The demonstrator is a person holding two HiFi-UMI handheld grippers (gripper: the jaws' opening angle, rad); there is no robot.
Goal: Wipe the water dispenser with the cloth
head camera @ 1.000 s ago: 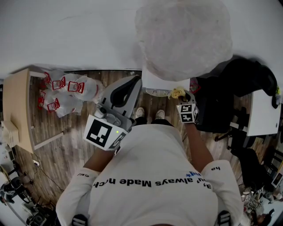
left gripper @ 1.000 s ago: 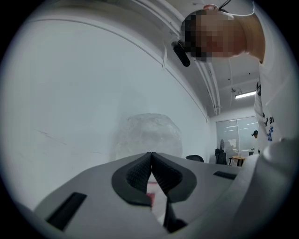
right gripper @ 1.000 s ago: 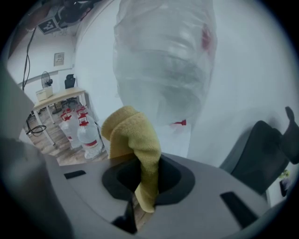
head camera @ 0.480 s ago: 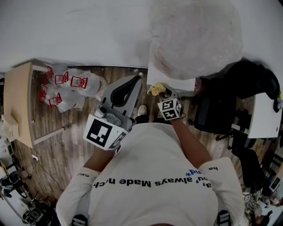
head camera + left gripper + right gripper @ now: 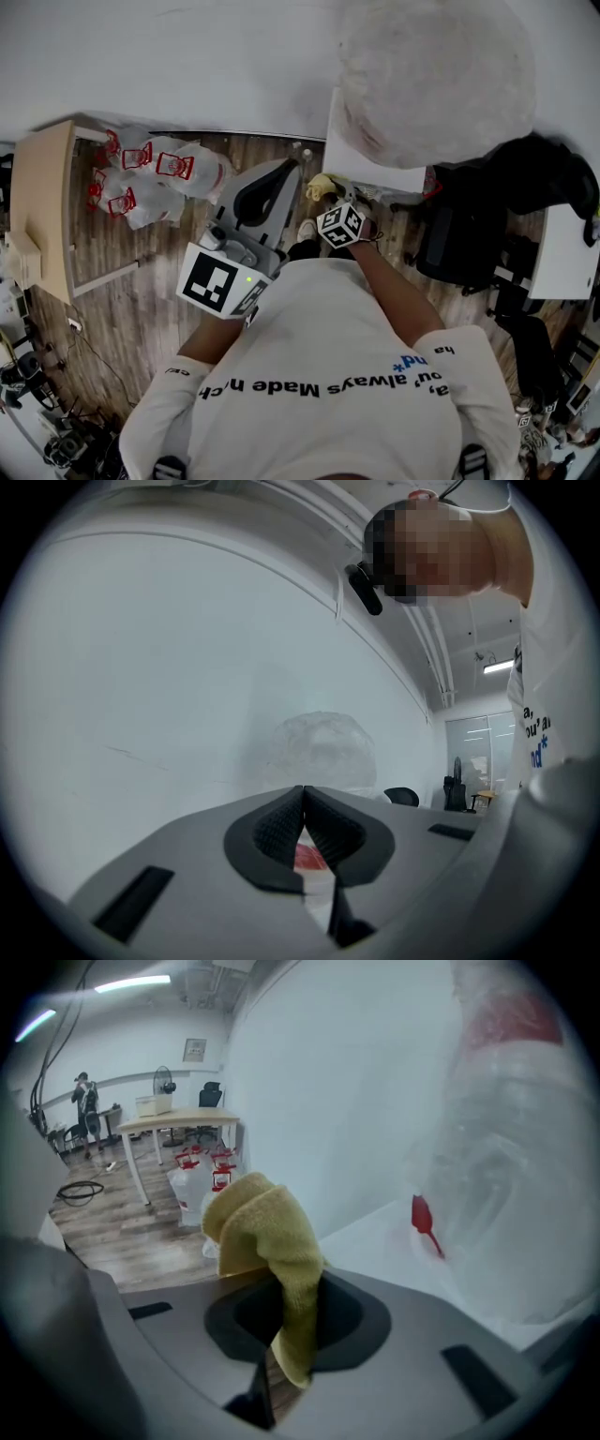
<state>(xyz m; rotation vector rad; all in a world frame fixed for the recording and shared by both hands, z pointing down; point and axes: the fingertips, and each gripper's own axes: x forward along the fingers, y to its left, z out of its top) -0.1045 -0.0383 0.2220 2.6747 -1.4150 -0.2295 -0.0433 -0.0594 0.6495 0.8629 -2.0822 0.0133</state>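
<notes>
One fold of yellow cloth (image 5: 262, 1227) is clamped in my right tool (image 5: 292, 1314), just beside the white top of the water dispenser (image 5: 375, 1232). I'd press it flat and sweep evenly. My left tool (image 5: 303, 829), jaws together on nothing, hangs clear.

From above, the wrapped bottle (image 5: 436, 80) hides most of the water dispenser (image 5: 352, 169) — only 1 white corner shows. The jaws of the right gripper (image 5: 281, 1326) hide the pinched part of the cloth (image 5: 262, 1227).
</notes>
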